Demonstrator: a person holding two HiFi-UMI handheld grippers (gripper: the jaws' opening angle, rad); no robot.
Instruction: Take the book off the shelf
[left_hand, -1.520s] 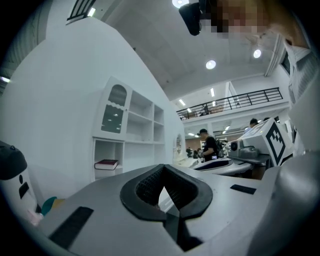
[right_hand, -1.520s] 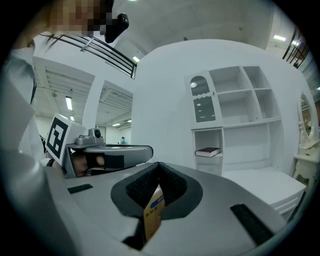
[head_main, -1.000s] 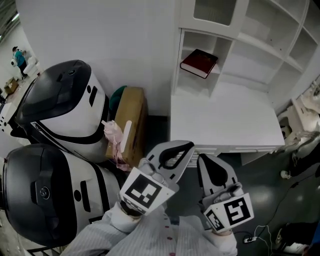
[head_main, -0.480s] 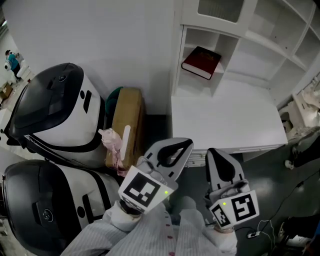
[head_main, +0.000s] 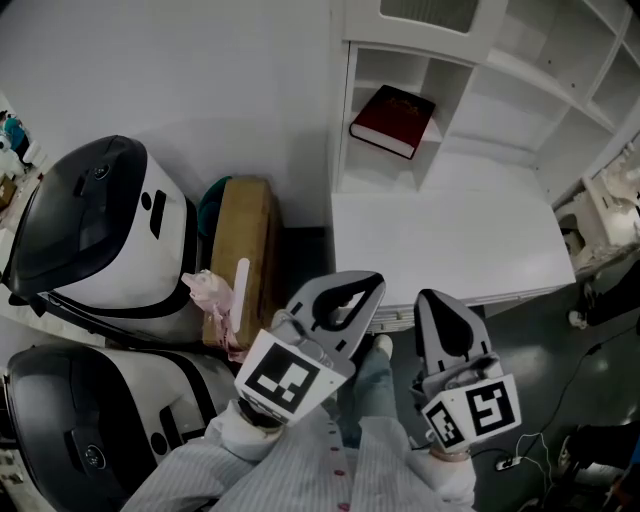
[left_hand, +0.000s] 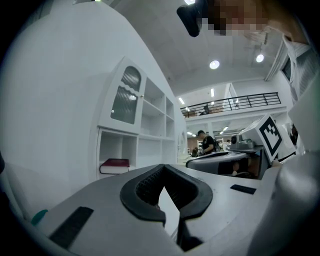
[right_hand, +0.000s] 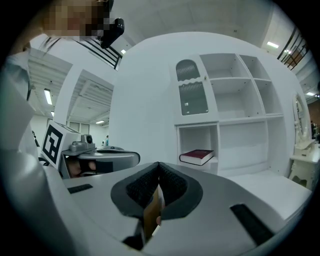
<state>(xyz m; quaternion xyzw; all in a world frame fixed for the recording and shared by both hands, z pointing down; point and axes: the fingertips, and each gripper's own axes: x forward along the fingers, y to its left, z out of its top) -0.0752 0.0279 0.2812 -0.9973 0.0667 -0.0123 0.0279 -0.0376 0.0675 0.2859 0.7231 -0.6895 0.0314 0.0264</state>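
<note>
White shelf (head_main: 345, 120) on a white desk (head_main: 450, 240)
Red book (head_main: 392, 121) lies flat in the shelf's left cubby; left claw (head_main: 372, 283) and right claw (head_main: 434, 298) are pinched together past the desk's front edge

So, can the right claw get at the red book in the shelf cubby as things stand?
Probably yes. Only bare desktop lies between the right claw and the book, which lies alone in an open-fronted cubby. The claw is shut, though, so it must open first.
</note>
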